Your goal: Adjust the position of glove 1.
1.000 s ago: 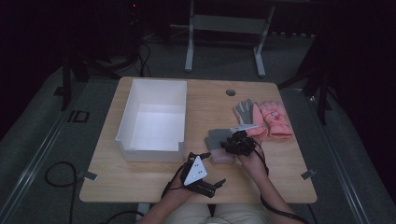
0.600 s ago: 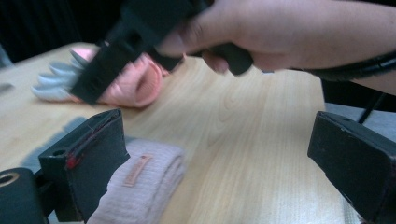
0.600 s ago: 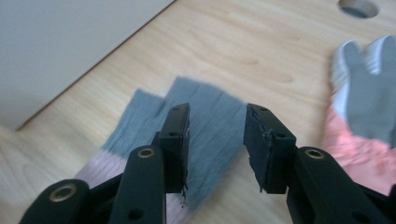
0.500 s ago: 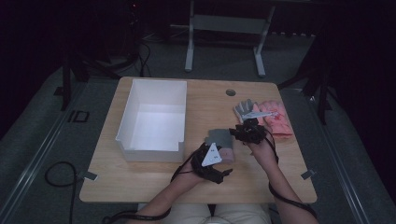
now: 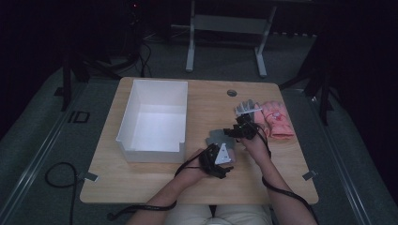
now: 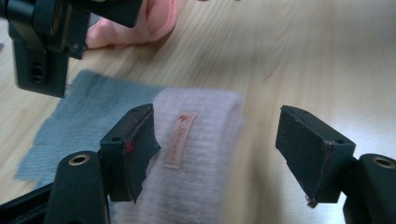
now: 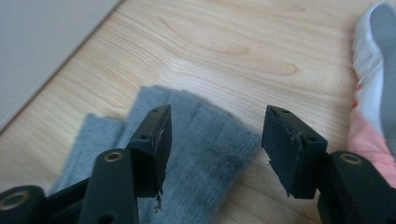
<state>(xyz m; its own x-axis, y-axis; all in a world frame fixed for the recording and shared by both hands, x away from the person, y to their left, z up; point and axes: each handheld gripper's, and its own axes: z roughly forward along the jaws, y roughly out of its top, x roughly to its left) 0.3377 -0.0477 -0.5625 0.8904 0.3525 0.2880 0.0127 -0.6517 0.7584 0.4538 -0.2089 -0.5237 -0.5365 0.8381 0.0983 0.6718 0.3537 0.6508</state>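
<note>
Looking down in the high view, the grey glove lies on the table just right of the white bin, with the left gripper at its near end and the right gripper at its far end; pink gloves lie further right, and the room around is dark. In the left gripper view, the jaws stand released around the glove's pale cuff. In the right gripper view, the jaws are released over the glove's fingers. The grasp seems in hand; next, both must close on the cloth.

A grey glove, a pink glove, a white bin, black fingers.
</note>
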